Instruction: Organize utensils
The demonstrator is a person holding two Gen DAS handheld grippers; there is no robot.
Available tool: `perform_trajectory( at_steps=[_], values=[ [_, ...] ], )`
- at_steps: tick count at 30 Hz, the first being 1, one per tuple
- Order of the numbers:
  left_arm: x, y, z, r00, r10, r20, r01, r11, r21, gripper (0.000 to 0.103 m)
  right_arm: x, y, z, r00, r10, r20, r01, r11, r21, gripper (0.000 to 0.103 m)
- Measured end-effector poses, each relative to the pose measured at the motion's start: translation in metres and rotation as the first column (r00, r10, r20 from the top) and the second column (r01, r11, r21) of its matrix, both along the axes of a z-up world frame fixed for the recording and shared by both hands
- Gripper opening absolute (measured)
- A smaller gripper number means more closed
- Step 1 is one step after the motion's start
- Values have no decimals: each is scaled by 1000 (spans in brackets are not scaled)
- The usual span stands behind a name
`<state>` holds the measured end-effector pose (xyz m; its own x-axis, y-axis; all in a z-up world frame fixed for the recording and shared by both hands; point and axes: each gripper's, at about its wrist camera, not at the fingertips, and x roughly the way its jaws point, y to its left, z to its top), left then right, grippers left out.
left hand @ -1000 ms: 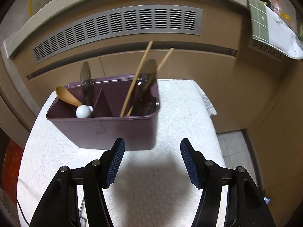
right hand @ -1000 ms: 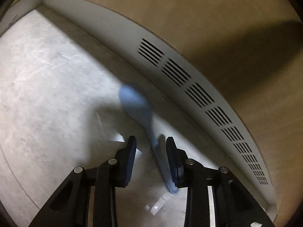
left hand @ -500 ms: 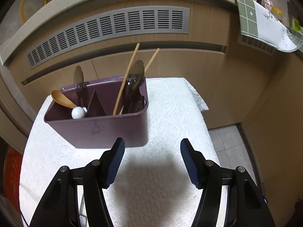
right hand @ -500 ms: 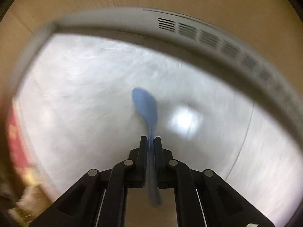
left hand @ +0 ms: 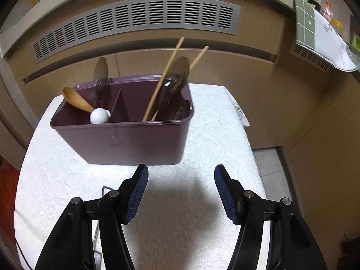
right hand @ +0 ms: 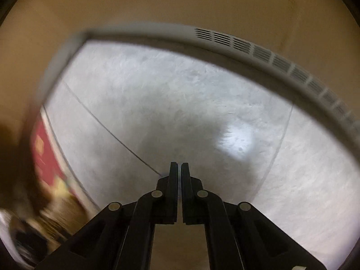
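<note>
A purple utensil caddy (left hand: 126,139) stands on the white cloth-covered table (left hand: 213,135). Its left compartment holds a wooden spoon (left hand: 76,101), a white ball-ended utensil (left hand: 99,115) and a dark spoon (left hand: 100,72). Two chopsticks (left hand: 164,78) and another dark spoon (left hand: 177,76) lean in the right compartment. My left gripper (left hand: 181,175) hovers open just in front of the caddy, nothing between its pads. My right gripper (right hand: 178,165) points down at the grey floor, jaws shut with a faint blue sliver of the blue spoon (right hand: 178,196) between them. The spoon's bowl is hidden.
A wooden cabinet with a grey vent grille (left hand: 135,15) stands behind the table. A green-and-white cloth (left hand: 319,31) hangs at the upper right. In the right wrist view, a slotted baseboard (right hand: 258,49) curves round the tiled floor (right hand: 180,90); a red object (right hand: 45,153) lies at the left.
The right gripper closed on the blue spoon's handle and swung over the floor; the spoon's bowl, visible ahead of the fingers before, has dropped out of sight. The left gripper stayed open.
</note>
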<state>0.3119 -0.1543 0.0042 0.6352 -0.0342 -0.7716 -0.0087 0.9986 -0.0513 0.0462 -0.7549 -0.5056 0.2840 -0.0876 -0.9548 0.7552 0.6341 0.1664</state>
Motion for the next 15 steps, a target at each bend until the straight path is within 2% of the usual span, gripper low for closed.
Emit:
perform_trajectory(
  at_steps=[1, 2, 4, 7, 8, 10, 13, 15],
  values=[
    [1, 2, 0, 1000, 8, -2, -8, 1000, 0, 62, 6, 10, -2, 997, 64, -39, -65, 998, -26, 13],
    [2, 4, 1, 1000, 17, -6, -17, 1000, -3, 62, 6, 14, -4, 992, 113, -60, -116, 993, -35, 27],
    [2, 8, 3, 1000, 31, 0, -31, 999, -12, 62, 20, 32, -15, 952, 262, -155, -278, 956, -92, 49],
    [-2, 11, 5, 999, 47, 9, -47, 999, 0, 62, 36, 47, -35, 862, 418, -288, -470, 871, -143, 52],
    [-2, 11, 5, 999, 52, 10, -52, 999, 4, 62, 39, 47, -40, 845, 438, -307, -495, 857, -139, 52],
    [-1, 11, 4, 999, 54, 5, -54, 999, -2, 62, 43, 42, -52, 837, 449, -312, -497, 862, -93, 52],
    [-2, 9, 5, 999, 46, 5, -46, 999, 11, 62, 44, 35, -58, 857, 450, -253, -467, 884, -10, 52],
    [-5, 8, 7, 999, 41, 12, -41, 999, 28, 62, 43, 38, -53, 860, 466, -208, -475, 880, 9, 62]
  ],
)
